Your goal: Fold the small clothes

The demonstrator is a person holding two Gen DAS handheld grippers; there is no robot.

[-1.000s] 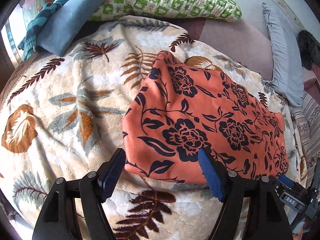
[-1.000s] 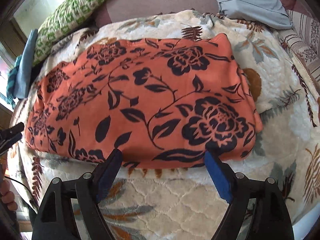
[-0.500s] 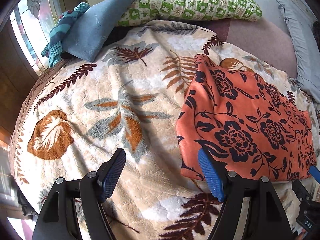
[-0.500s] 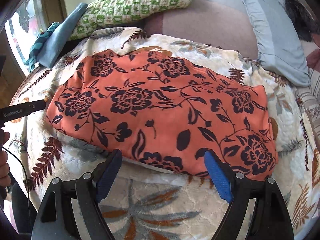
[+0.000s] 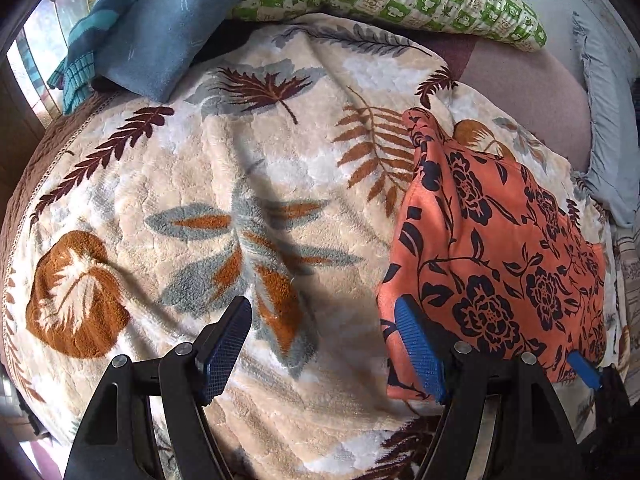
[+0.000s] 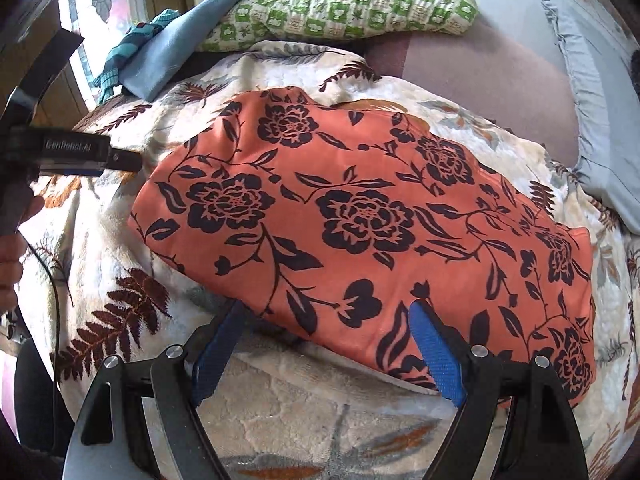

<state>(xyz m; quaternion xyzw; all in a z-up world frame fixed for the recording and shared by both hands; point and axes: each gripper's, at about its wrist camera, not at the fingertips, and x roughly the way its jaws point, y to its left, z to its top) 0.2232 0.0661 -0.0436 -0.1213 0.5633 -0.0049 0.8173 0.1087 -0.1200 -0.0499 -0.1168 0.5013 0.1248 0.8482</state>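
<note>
On the blanket (image 5: 240, 184) we spread the cloth (image 6: 360, 216) flat for folding; both grippers, left (image 5: 322, 344) and right (image 6: 326, 354), hover with jaws apart, gripping nothing.

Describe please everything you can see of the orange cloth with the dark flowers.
The orange cloth is a thin, soft-looking fabric printed with dark navy roses, leaves and stems. It lies spread almost flat, apparently folded into a long rough rectangle with gentle wrinkles, on the fleece blanket with a leaf pattern. Its far corner is slightly bunched up. Both hand-held grippers stand open at its near edge; whether their fingers touch it cannot be told. Nothing lies on top of it.
</note>
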